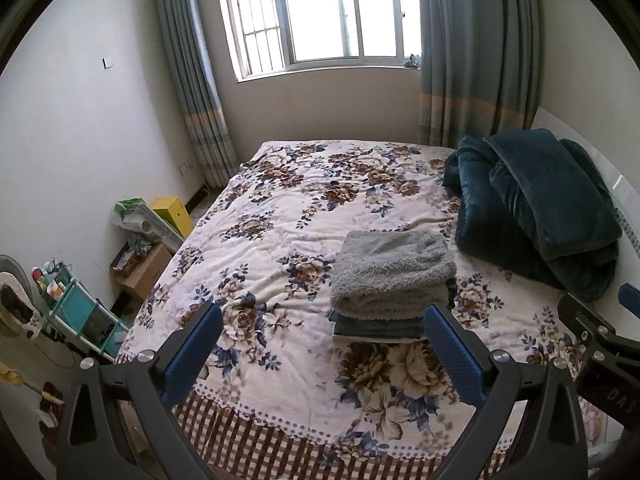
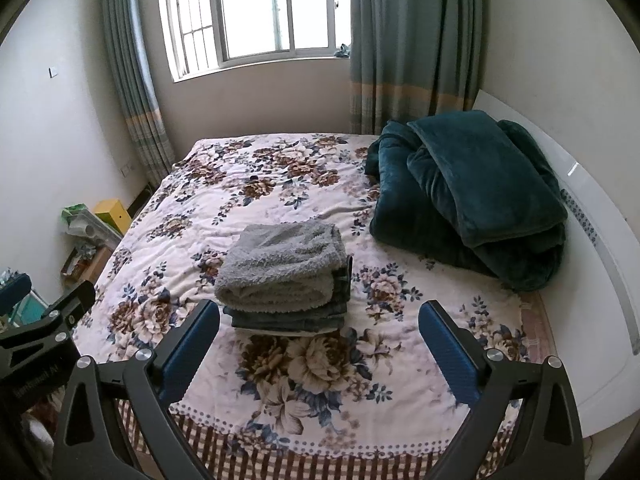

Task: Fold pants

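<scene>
Grey fleece pants (image 2: 280, 268) cover a half-hidden darker folded stack (image 2: 288, 318).

Folded pants (image 1: 390, 268) stacked mid-bed (image 1: 280, 216), blanket (image 1: 536, 208) behind-right, window (image 1: 320, 12) beyond

A bed (image 1: 280, 208) with a flowered cover carries a stack of folded clothes (image 1: 390, 284), fluffy grey pants (image 2: 280, 268) on top, and a dark green blanket (image 2: 472, 192) bundled near the headboard.
</scene>
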`<state>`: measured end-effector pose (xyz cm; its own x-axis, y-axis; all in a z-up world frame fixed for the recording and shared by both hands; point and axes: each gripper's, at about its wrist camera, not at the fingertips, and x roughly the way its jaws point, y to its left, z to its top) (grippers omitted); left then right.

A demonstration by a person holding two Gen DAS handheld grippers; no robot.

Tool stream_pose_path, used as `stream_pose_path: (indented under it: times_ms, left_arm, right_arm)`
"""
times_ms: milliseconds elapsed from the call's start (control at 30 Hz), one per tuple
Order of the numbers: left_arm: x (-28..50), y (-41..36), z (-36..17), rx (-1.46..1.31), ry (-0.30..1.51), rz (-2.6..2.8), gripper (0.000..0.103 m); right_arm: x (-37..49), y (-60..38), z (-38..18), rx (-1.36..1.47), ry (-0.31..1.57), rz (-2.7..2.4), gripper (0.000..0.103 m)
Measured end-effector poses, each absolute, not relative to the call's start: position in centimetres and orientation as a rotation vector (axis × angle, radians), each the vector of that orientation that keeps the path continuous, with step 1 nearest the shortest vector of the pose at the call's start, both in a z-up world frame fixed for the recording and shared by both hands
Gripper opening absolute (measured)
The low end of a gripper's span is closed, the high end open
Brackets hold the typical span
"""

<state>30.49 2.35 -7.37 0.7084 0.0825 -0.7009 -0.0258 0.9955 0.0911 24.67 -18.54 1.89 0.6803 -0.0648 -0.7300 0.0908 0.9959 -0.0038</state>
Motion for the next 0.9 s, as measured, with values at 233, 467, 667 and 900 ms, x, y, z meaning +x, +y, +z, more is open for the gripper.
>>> stream_pose_path:
  times_ms: [233,467,667,900]
  left_arm:
    - [30.43,2.24,-7.25,0.077,0.784,0.07,0.103]
    - [30.38,2.3,-7.48,0.079,0.784,0.068,0.103]
    - [30.25,2.28,-7.66,0.083,0.782,0.074,0.103]
    - [30.1,2.5,-7.85,0.081,0.786,0.071,0.103]
  right_arm:
    - [24.47,-18.36,1.86,0.033,0.822,-0.081,0.102]
    - [24.44,-17.84,1.64,0.021,0.831,-0.07,0.102]
    - [24.5,-17.72,1.54,0.021,0.829,-0.069,0.102]
    - [24.62,-17.63,1.38,0.019,0.831,-0.068,0.102]
